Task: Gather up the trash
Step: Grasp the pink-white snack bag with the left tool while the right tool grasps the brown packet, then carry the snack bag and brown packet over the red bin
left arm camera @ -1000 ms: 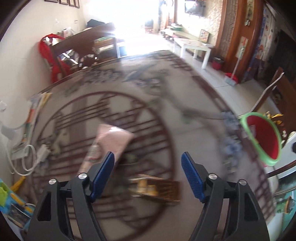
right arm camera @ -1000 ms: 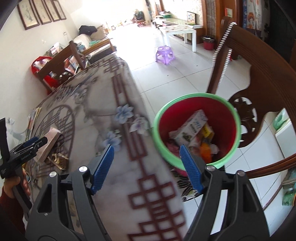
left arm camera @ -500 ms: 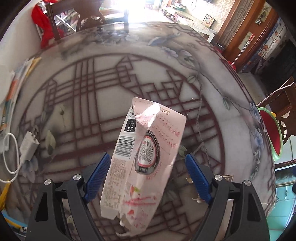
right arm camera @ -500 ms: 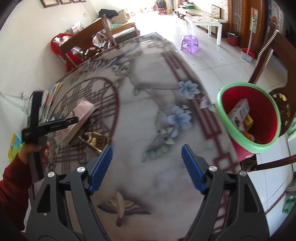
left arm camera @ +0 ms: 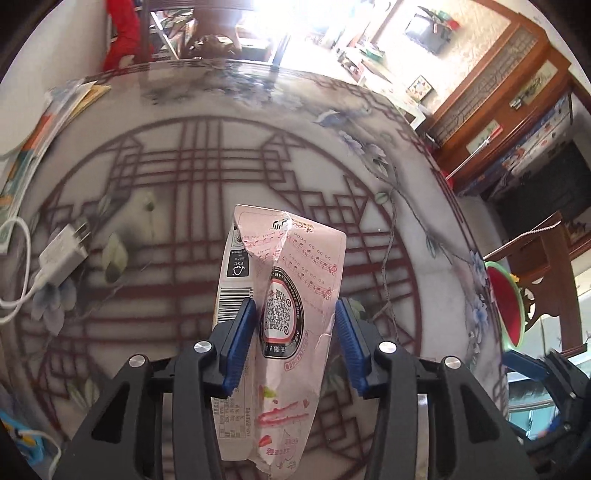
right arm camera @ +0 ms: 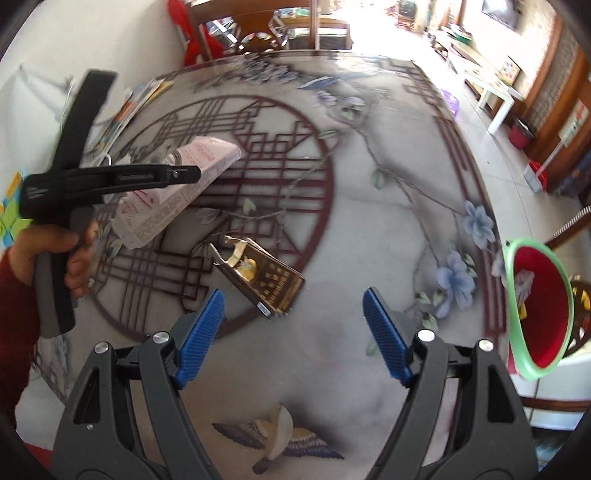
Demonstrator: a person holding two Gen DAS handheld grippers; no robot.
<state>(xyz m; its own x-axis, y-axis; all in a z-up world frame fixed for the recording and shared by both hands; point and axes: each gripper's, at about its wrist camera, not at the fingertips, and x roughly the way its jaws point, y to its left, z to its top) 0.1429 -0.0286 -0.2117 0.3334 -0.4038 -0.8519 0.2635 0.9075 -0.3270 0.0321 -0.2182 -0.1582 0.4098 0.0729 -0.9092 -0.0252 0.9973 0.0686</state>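
Note:
My left gripper (left arm camera: 294, 334) is shut on a crumpled pink milk carton (left arm camera: 284, 295) and holds it above the patterned table. The carton also shows in the right wrist view (right arm camera: 177, 192), clamped in the left gripper (right arm camera: 184, 171). A flattened gold and brown box (right arm camera: 258, 277) lies on the table just ahead of my right gripper (right arm camera: 293, 334), which is open and empty above the table. A red bin with a green rim (right arm camera: 539, 310) stands off the table's right edge with trash inside; it also shows in the left wrist view (left arm camera: 508, 306).
A white charger with its cable (left arm camera: 61, 258) and a stack of papers (left arm camera: 44, 122) lie at the table's left edge. Wooden chairs (right arm camera: 273, 22) stand at the far side. A chair (left arm camera: 535, 266) stands by the bin.
My left gripper has closed on the pink carton and lifted it. My right gripper has swung from the bin to over the table, towards the gold box.

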